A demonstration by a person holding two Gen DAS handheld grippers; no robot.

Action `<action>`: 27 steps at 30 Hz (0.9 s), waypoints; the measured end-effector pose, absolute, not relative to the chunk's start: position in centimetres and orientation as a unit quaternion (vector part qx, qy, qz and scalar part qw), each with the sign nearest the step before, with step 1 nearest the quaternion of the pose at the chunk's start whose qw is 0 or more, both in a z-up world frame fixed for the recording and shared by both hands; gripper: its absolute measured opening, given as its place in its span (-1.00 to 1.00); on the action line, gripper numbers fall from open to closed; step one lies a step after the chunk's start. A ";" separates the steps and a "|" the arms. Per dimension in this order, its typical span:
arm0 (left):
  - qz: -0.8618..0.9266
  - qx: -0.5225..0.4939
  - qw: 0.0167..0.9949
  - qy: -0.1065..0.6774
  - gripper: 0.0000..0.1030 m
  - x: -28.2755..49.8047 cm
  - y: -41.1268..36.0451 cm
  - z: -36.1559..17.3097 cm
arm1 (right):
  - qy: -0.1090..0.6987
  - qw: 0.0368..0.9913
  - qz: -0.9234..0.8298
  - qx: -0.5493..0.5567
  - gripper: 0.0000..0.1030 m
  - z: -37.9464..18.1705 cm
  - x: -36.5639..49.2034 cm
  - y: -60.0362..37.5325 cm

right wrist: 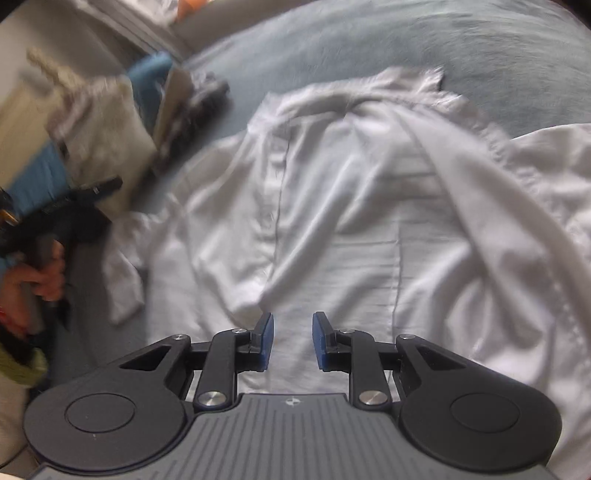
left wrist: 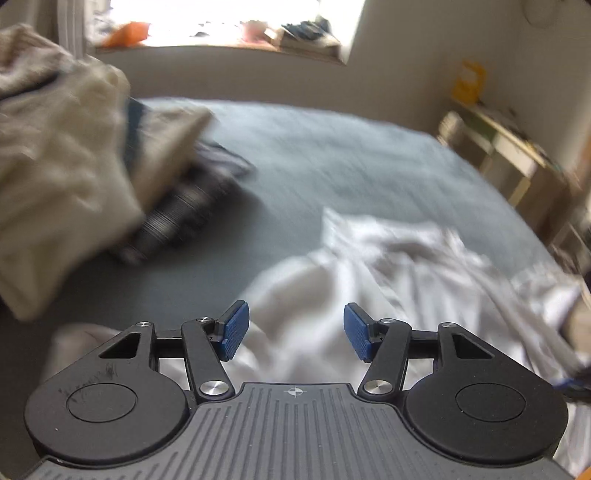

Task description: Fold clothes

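Note:
A white button-up shirt [right wrist: 369, 192] lies crumpled on the grey-blue bed [right wrist: 369, 40], collar toward the far side. In the left wrist view the same shirt [left wrist: 388, 266] spreads below and to the right. My left gripper [left wrist: 296, 330] hovers above the shirt's edge, jaws wide apart and empty. My right gripper [right wrist: 292, 339] hangs over the shirt's lower front, its blue pads a small gap apart with nothing between them. A hand [right wrist: 48, 273] holding the other gripper shows at the left edge of the right wrist view.
A heap of beige, blue and dark striped clothes [left wrist: 74, 166] sits at the bed's left side, also seen as the pile [right wrist: 110, 129]. A shelf unit [left wrist: 509, 158] stands against the right wall. A cluttered windowsill [left wrist: 229, 33] runs behind the bed.

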State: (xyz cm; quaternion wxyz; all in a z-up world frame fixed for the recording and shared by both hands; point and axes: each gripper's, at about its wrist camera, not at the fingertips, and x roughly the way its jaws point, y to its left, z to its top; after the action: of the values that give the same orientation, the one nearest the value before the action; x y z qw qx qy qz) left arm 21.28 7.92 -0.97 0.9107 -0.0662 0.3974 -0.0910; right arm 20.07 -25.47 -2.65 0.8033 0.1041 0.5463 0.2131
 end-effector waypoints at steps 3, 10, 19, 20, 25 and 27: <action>-0.120 -0.033 0.902 0.412 0.10 20.2 2.5 -5.0 | 0.512 0.832 0.214 0.017 -0.51 -5.4 20.1 -21.4; -0.097 -0.009 0.902 0.421 0.10 19.4 -1.5 -10.5 | 0.512 0.830 0.209 -0.077 -0.52 -8.7 15.8 -22.2; -0.106 -0.025 0.904 0.413 0.11 19.5 -0.5 -10.8 | 0.542 0.810 0.180 -0.130 -0.23 -8.4 5.6 -29.2; -0.107 -0.023 0.905 0.412 0.11 19.5 -0.5 -10.8 | 0.547 0.809 0.169 -0.135 -0.21 -8.4 4.8 -29.9; -0.107 -0.014 0.905 0.412 0.13 19.4 -0.7 -10.9 | 0.574 0.796 0.110 -0.160 -0.20 -7.8 1.5 -32.8; -0.107 -0.013 0.905 0.412 0.15 19.4 -0.8 -10.9 | 0.583 0.791 0.085 -0.168 -0.20 -7.4 0.8 -33.5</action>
State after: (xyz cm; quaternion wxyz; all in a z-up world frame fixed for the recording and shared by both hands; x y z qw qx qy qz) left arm 19.42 -0.78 -10.87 0.9048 -0.0129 0.4120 -0.1066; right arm 0.76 -33.51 -7.45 0.7906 -0.1678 0.5828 0.0847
